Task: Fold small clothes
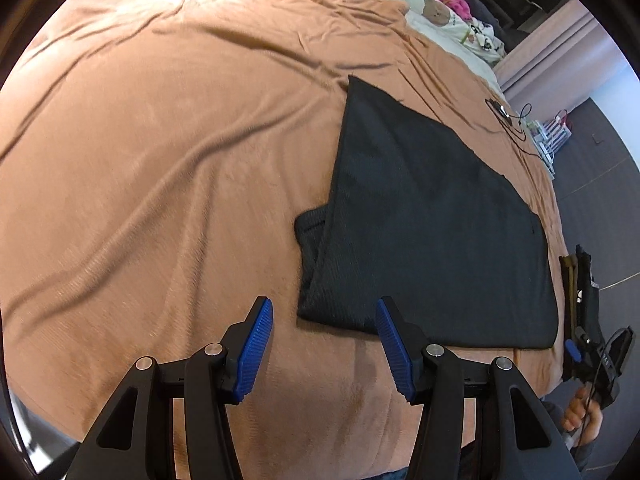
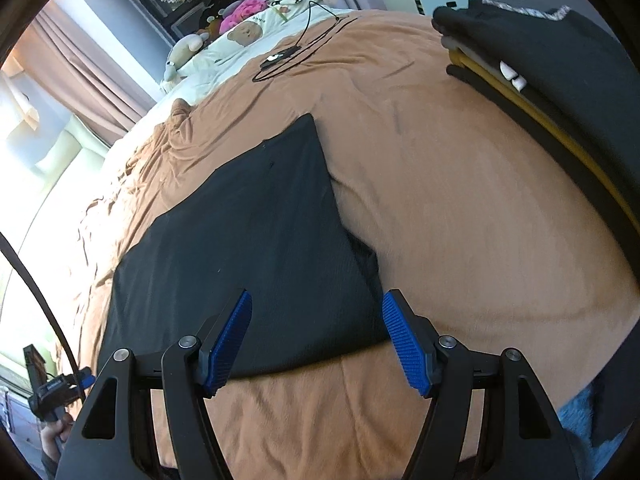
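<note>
Both pairs of blue fingers gape about halfway, holding nothing, above the near edge of the black garment flat on the brown bed. Judging from this, each should pinch 1 near corner through both layers, then carry them to the far edge together.

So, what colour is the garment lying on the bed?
Black garment, clearest in the right wrist view.

Garment flat on bed, near edge. Cable behind it; stack to right; pillows at far end.
</note>
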Available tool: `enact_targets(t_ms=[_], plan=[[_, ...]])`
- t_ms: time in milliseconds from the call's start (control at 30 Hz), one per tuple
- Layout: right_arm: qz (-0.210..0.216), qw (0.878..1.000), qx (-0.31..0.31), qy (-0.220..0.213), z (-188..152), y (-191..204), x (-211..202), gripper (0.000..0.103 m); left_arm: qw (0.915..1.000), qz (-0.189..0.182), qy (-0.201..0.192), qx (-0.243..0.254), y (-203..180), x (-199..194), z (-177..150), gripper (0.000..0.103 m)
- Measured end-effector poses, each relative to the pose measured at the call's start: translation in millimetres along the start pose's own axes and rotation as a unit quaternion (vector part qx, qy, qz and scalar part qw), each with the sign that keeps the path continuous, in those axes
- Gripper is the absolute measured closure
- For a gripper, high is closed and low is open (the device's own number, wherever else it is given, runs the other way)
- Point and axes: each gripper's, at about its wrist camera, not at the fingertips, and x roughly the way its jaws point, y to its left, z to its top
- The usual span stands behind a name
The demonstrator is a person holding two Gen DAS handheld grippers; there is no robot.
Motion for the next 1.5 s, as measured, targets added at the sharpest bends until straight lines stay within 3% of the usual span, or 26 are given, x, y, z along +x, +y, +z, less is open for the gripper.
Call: enact_targets(t_ms=[133, 200, 267, 400, 567, 767, 833, 900, 933, 1233, 1433, 1500], plan=[[0.007, 1.0, 0.003, -0.003, -10.9, 1.1, -3.4, 0.036, 0.9997, -0.014, 0.007, -0.016, 2.0, 5.7, -0.7, 0.053], [0.011, 1.0, 0.002, -0.002, -14.4, 3.8, -2.3, 0.037, 0.9989, -0.026, 0.018, -0.034, 3.7, 12.9, 0.8, 0.061], [0.013, 1.0, -0.003, 0.001, -17.4, 9.6, -0.1, 0.041, 0.9984, -0.026, 0.021, -0.046, 4.7, 17.9, 2.1, 0.066], [0.024, 0.999, -0.023, 0.005, -19.1, 23.8, 3.4, 0.054, 0.9971, -0.03, 0.02, -0.066, 10.8, 18.4, 0.3, 0.086], [0.032, 0.998, -0.047, 0.004, -19.7, 45.3, 10.5, 0.057, 0.996, -0.038, 0.009, -0.08, 16.8, 10.3, -4.5, 0.09], [0.044, 0.996, -0.069, 0.015, -17.0, 66.3, 26.9, 0.057, 0.9928, -0.042, 0.012, -0.112, 29.1, 7.0, -11.9, 0.086], [0.049, 0.996, -0.078, 0.019, -15.1, 72.7, 33.2, 0.057, 0.9908, -0.054, 0.008, -0.124, 33.1, 2.4, -14.1, 0.074], [0.052, 0.995, -0.082, 0.02, -14.3, 77.8, 37.8, 0.057, 0.9885, -0.07, 0.004, -0.134, 34.8, -2.7, -17.0, 0.048], [0.054, 0.995, -0.084, 0.022, -13.6, 79.9, 40.5, 0.057, 0.988, -0.077, 0.001, -0.133, 33.5, -5.4, -17.8, 0.045], [0.073, 0.993, -0.085, 0.04, -13.4, 90.0, 65.4, 0.057, 0.9827, -0.104, 0.024, -0.151, 21.2, 10.7, -16.9, 0.044], [0.082, 0.992, -0.082, 0.049, -12.3, 88.9, 79.9, 0.057, 0.9798, -0.103, 0.005, -0.171, 23.0, 14.7, -12.0, 0.045], [0.084, 0.992, -0.084, 0.053, -11.7, 90.2, 85.0, 0.057, 0.9799, -0.1, -0.003, -0.172, 24.6, 13.3, -10.0, 0.052]])
